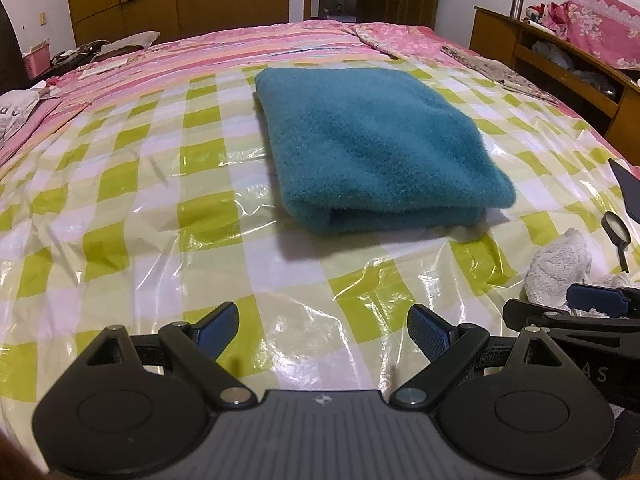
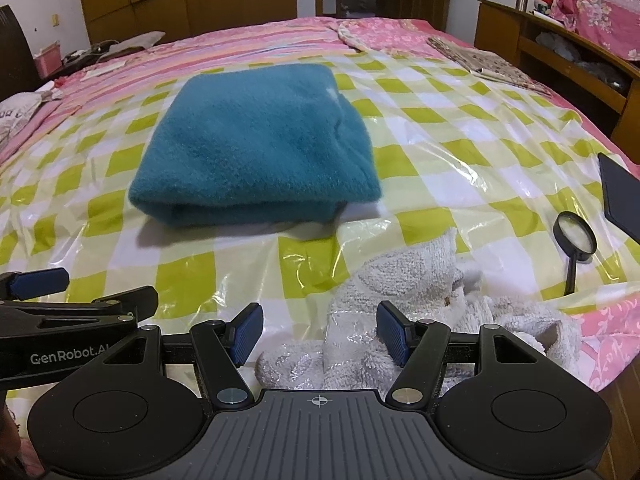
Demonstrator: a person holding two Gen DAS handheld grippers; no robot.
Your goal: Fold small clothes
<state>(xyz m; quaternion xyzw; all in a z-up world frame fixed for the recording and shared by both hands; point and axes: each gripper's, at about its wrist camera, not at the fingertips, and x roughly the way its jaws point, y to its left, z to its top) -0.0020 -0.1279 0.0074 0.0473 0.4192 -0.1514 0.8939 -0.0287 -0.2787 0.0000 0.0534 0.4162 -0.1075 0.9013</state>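
Two tongs are hanging wide open and empty: right tongs (image 2: 320, 334) directly over the crumpled white terry cloth (image 2: 404, 300), left tongs (image 1: 323, 330) beside it, farther off.

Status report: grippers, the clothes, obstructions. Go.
Left gripper open, empty; right gripper open over crumpled white cloth. Teal garment folded. Magnifying glass beside white cloth.

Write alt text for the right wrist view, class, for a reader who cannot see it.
A folded teal cloth lies on a bed covered with a green-and-white checked plastic sheet. The open right gripper hovers over a crumpled white towel near the bed's edge, gripping nothing. A magnifying glass lies to the right, and the left gripper shows at the left edge.
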